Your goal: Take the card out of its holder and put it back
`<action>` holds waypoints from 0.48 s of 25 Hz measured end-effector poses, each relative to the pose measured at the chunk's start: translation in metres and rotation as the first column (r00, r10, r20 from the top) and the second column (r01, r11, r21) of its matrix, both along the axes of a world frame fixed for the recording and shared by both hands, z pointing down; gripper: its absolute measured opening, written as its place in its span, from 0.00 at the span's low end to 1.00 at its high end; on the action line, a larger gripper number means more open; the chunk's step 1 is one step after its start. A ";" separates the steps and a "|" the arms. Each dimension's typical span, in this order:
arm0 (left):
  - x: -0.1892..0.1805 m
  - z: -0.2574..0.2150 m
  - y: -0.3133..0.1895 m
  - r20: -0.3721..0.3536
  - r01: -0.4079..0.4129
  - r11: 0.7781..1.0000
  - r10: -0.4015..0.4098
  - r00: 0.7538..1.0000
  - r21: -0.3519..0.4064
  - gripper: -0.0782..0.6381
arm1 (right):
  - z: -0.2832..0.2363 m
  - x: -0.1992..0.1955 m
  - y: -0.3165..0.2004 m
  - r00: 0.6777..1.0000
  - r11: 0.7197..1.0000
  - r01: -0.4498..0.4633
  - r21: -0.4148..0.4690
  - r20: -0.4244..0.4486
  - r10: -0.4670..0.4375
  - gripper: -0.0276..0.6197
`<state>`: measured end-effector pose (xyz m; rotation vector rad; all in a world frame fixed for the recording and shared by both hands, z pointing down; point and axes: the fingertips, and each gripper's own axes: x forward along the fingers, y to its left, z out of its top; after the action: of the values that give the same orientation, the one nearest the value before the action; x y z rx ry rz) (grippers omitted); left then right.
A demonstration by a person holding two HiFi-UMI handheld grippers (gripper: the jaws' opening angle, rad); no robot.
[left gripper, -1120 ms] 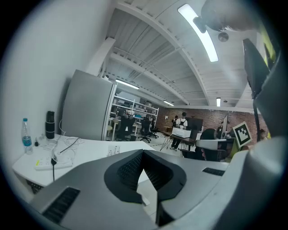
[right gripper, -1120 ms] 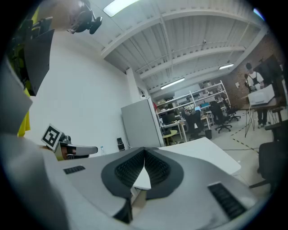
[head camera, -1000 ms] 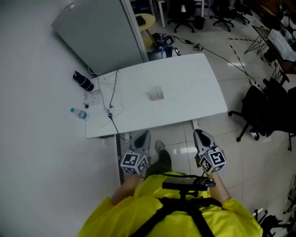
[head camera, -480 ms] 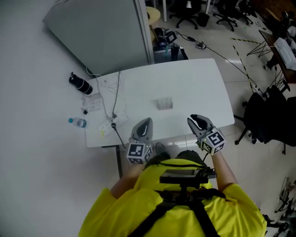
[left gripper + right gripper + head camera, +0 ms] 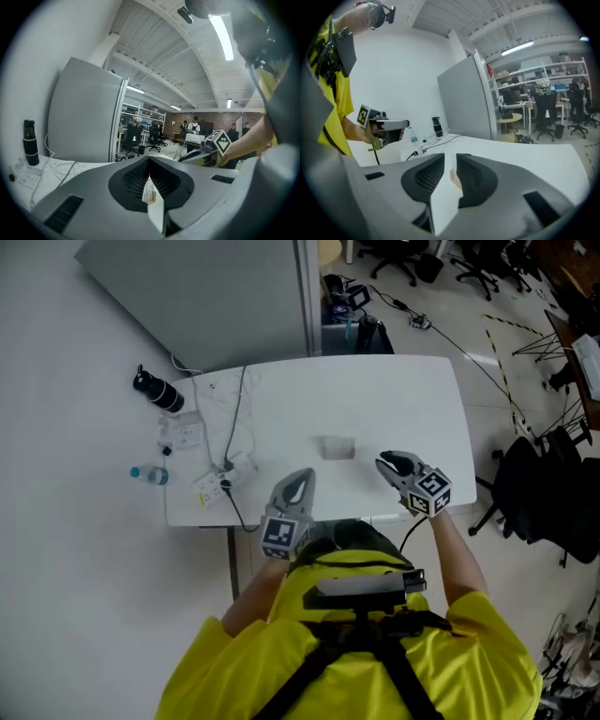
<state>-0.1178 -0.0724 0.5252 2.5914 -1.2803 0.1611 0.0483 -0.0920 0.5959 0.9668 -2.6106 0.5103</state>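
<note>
Head view: card holder (image 5: pixel 336 447) sits mid-worktop (image 5: pixel 412 399), card (image 5: pixel 148 186) seemingly seated (tiny). Near-left of the holder, left hand-held gripper (image 5: pixel 301 476) is pressed together, empty; near-right, right hand-held gripper (image 5: pixel 387 463) is spread, probably readied to pinch.

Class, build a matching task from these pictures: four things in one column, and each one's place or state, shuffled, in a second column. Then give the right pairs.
1 card holder
2 black bottle
3 right gripper
4 office chair

A off the table, to its right
B middle of the table
C jaws apart, holding nothing
D table's far left corner

Pairs: 1-B, 2-D, 3-C, 4-A
</note>
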 end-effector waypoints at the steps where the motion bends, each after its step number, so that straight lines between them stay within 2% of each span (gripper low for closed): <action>1: 0.001 -0.001 0.002 0.000 -0.003 1.000 0.003 1.000 -0.004 0.11 | 0.010 -0.002 -0.006 1.000 1.000 0.025 -0.015 -0.007 -0.025 0.17; 3: 0.001 0.000 0.001 -0.003 0.007 1.000 -0.007 1.000 -0.020 0.11 | 0.029 -0.008 -0.017 0.995 0.995 0.092 -0.037 -0.027 -0.093 0.17; 5: 0.000 0.005 -0.006 0.028 0.018 0.999 -0.017 0.999 -0.034 0.11 | 0.046 -0.013 -0.031 0.989 0.988 0.145 -0.055 -0.030 -0.147 0.22; 8: -0.001 0.009 -0.017 0.068 0.030 0.999 -0.027 0.997 -0.043 0.11 | 0.066 -0.016 -0.049 0.980 0.978 0.195 -0.080 -0.027 -0.198 0.22; 12: 0.004 0.023 -0.034 0.077 0.031 0.999 -0.029 0.997 -0.032 0.11 | 0.095 -0.025 -0.059 0.940 0.941 0.327 -0.089 -0.068 -0.333 0.22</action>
<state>-0.1137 -0.1062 0.5479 2.5593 -1.3299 0.2757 0.0233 -0.1511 0.6911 0.4967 -2.5829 0.4678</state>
